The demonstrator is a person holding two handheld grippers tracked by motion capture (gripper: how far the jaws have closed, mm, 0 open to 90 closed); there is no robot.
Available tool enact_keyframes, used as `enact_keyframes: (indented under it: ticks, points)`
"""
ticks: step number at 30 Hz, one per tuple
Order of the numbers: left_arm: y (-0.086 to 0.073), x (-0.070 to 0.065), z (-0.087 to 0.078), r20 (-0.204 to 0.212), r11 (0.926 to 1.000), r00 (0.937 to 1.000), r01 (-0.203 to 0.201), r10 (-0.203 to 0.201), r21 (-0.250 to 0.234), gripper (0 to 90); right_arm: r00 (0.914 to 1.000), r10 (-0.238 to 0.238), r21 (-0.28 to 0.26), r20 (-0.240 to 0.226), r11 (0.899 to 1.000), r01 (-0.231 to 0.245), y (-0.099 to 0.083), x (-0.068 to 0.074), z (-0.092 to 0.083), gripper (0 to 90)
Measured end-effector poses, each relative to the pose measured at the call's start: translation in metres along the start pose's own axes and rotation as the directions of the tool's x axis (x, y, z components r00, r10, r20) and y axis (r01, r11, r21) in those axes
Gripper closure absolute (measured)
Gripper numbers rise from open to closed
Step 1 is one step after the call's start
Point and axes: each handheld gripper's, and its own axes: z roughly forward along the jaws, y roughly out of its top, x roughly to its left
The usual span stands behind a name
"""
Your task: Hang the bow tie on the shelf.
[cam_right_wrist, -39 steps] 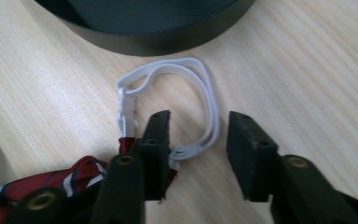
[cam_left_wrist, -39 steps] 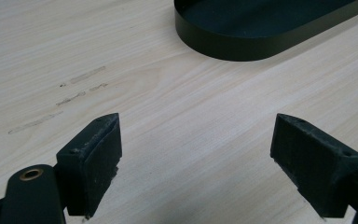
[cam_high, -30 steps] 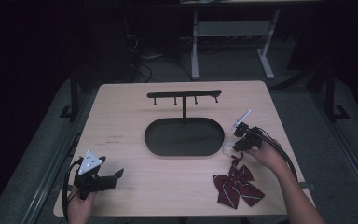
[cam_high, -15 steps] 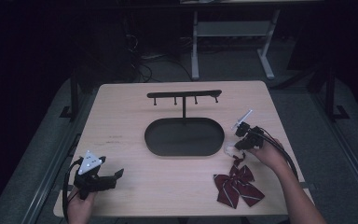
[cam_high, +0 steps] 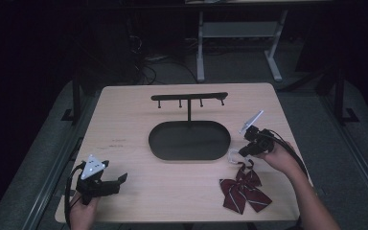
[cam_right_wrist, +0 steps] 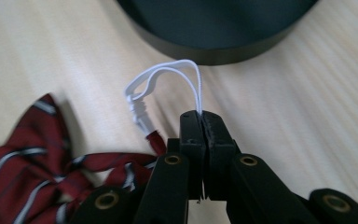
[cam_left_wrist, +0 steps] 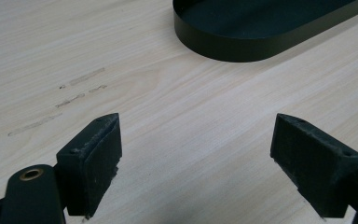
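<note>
Jaws of right gripper [cam_right_wrist: 200, 116] pinch one bow tie's [cam_right_wrist: 37, 154] cord [cam_right_wrist: 168, 74].

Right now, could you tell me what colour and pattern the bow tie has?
The bow tie is dark red with thin grey-white stripes; the right gripper view shows it best.

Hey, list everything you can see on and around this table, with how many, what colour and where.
Light wooden table: one, pale wood, centre of the high view.
Black oval metal tray: one, black, mid-table.
Black T-shaped hook rack: one, black, rising from the tray's far edge, four pegs.
Dark red striped bow tie: one, maroon with pale stripes, on the near right of the table.
White elastic loop: one, white, joined to the bow tie, arching up from the right gripper's jaws.
White-legged stand: one, white, on the floor beyond the table.
Left gripper: one, black, near left corner, jaws wide open over bare wood.
Right gripper: one, black, right of the tray, shut on the elastic loop.
</note>
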Motion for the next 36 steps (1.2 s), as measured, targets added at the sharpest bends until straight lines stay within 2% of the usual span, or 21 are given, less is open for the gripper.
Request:
enact_keyframes:
  ticks: [1, 4, 8, 11, 13, 16, 24, 27, 36]
  points:
    - [0.000, 0.000, 0.000, 0.000, 1.0000, 1.0000, 0.000, 0.000, 0.000, 16.1, 1.0000, 0.000, 0.000, 0.000, 1.000, 0.000, 0.000, 0.000, 0.000, 87.7]
    - [0.000, 0.000, 0.000, 0.000, 1.0000, 1.0000, -0.003, 0.003, 0.004, 16.1, 0.9980, -0.049, -0.007, -0.039, 0.999, 0.049, 0.006, 0.008, -0.008, 87.6]
    - [0.000, 0.000, 0.000, -0.001, 1.0000, 1.0000, -0.001, 0.001, 0.006, 16.1, 0.9951, -0.084, -0.024, -0.051, 0.996, 0.083, 0.013, 0.016, -0.016, 87.7]
    - [0.000, 0.000, 0.001, 0.000, 1.0000, 1.0000, 0.002, -0.002, 0.001, 16.1, 0.9892, -0.137, -0.040, -0.051, 0.990, 0.135, 0.023, 0.029, -0.028, 87.9]
    - [0.000, 0.000, 0.000, 0.001, 1.0000, 1.0000, 0.001, -0.001, 0.002, 16.1, 0.9877, -0.147, -0.043, -0.053, 0.989, 0.145, 0.025, 0.031, -0.031, 87.9]
    - [0.000, 0.000, 0.000, 0.000, 1.0000, 1.0000, 0.001, -0.001, 0.006, 16.1, 0.9836, -0.177, -0.050, -0.037, 0.983, 0.175, 0.034, 0.041, -0.041, 87.9]
    - [0.000, 0.000, 0.000, 0.001, 1.0000, 1.0000, 0.003, -0.003, 0.007, 16.1, 0.9755, -0.219, -0.065, -0.018, 0.974, 0.218, 0.048, 0.053, -0.058, 88.0]
    - [0.000, 0.000, 0.000, 0.001, 1.0000, 1.0000, 0.008, -0.008, 0.003, 16.1, 0.9690, -0.247, -0.071, 0.001, 0.967, 0.246, 0.056, 0.059, -0.068, 88.0]
    - [0.000, 0.001, 0.000, 0.000, 1.0000, 1.0000, -0.006, 0.006, 0.007, 16.1, 0.9629, -0.268, -0.088, 0.032, 0.959, 0.270, 0.076, 0.067, -0.091, 88.0]
